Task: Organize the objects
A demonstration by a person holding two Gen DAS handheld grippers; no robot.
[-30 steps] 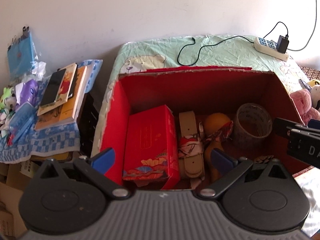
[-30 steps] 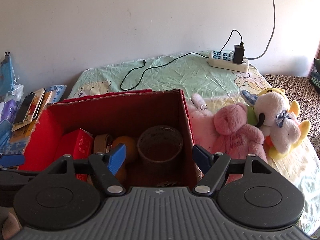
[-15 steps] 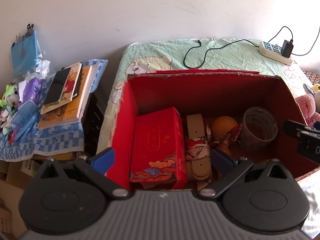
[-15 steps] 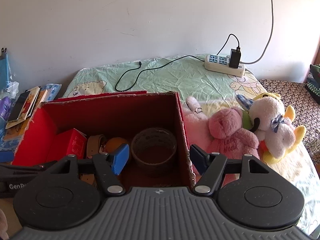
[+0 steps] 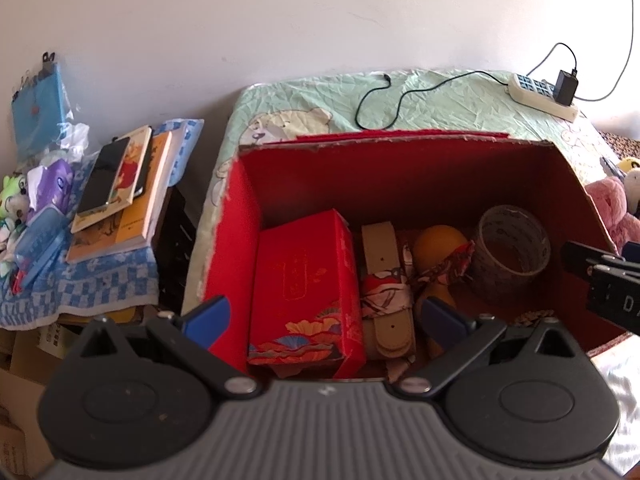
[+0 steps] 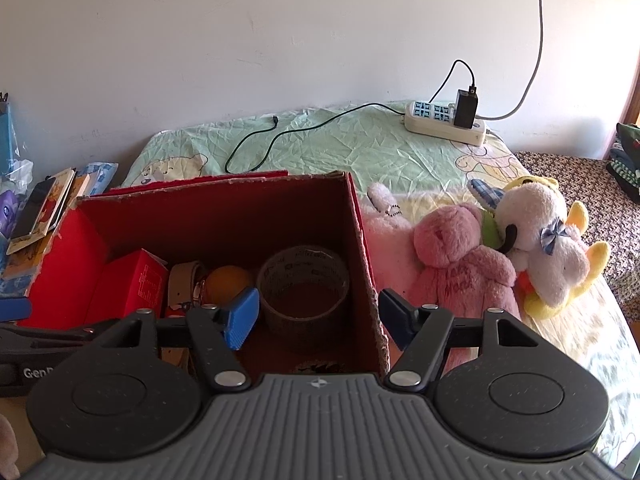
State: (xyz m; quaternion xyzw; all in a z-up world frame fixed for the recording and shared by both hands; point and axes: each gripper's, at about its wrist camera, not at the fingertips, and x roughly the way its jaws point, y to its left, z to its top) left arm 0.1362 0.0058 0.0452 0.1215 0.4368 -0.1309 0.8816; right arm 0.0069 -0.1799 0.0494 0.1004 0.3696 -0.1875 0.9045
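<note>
A red cardboard box [image 5: 400, 168] [image 6: 216, 216] stands open on the bed. Inside lie a small red carton [image 5: 304, 280] [image 6: 132, 284], a tan belt with a patterned scarf [image 5: 384, 284], an orange ball [image 5: 438, 240] [image 6: 228, 280] and a tape roll [image 5: 512, 248] [image 6: 304, 284]. My left gripper [image 5: 324, 316] hangs open over the box's near left, nothing between its fingers. My right gripper [image 6: 318, 316] is open above the box's right wall, empty. A pink teddy [image 6: 464, 264] and a white and yellow plush dog [image 6: 548, 240] lie right of the box.
A power strip with charger [image 6: 444, 124] and black cable [image 6: 280, 140] lie on the green sheet [image 6: 360, 148] behind the box. Left of the bed, a side table holds books and a phone [image 5: 116, 192], a blue case and small toys [image 5: 16, 200].
Both grippers have shifted slightly left and back over the box; the views drifted right in frame. Nothing was grasped and the box contents have not moved.
</note>
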